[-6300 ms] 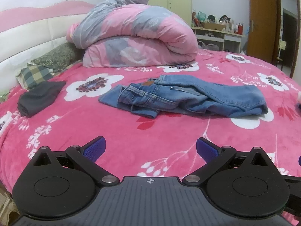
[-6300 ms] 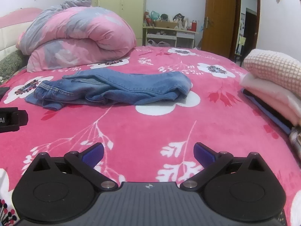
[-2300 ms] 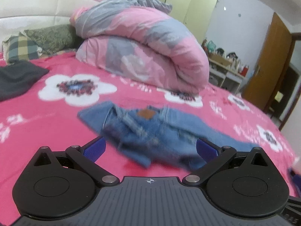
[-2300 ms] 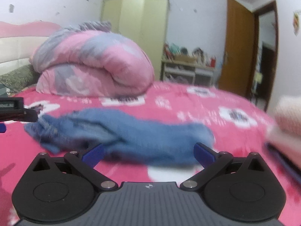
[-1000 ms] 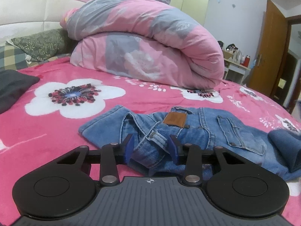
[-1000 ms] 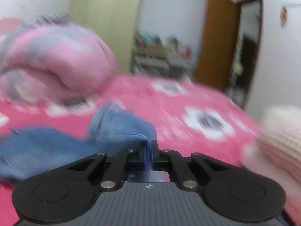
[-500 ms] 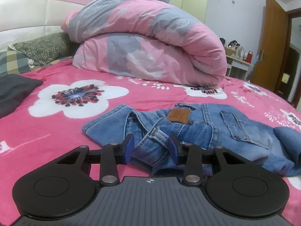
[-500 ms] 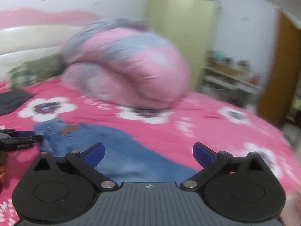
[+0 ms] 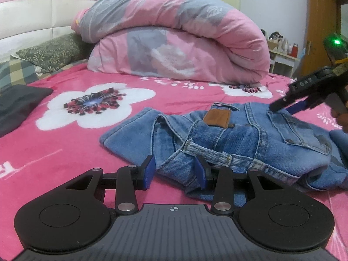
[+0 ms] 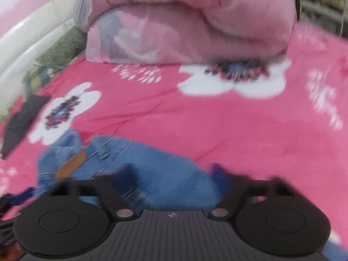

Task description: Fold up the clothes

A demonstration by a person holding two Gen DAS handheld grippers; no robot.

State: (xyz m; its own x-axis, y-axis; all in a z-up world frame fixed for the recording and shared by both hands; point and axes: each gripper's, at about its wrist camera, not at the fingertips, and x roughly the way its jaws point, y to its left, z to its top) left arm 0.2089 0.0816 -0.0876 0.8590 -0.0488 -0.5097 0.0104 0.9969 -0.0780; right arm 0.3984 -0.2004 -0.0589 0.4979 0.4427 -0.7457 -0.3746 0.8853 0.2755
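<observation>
- Swung across from the trouser-leg end, the right claw [image 10: 171,177] now hangs over the waist of the crumpled blue denim jeans [image 9: 239,143]; its jaws have just been closing from wide, and they stand apart with denim between them, no pad plainly pressing in the blurred right wrist view
- Left claw [image 9: 174,171] is clamped on a bunched fold of the waistband near the belt loop, as it was a second ago, its blue pads [image 9: 149,170] pinching the cloth from both sides
- Jeans lie in a loose heap on the bright pink flower-print bedspread [image 9: 65,152], brown leather patch [image 9: 217,118] facing up, well in front of the rolled pink-and-grey quilt [image 9: 174,34]
- Denim looks thick and floppy: likely heavy enough to sag and drag, not slippery, nothing fragile, so it should bear a firm pull
- Best holds appear to be the stiff stitched waistband at its two ends, one claw each, so the legs can be shaken straight before folding
- Folded dark grey garment [image 9: 15,106] sits at the bed's far left edge
</observation>
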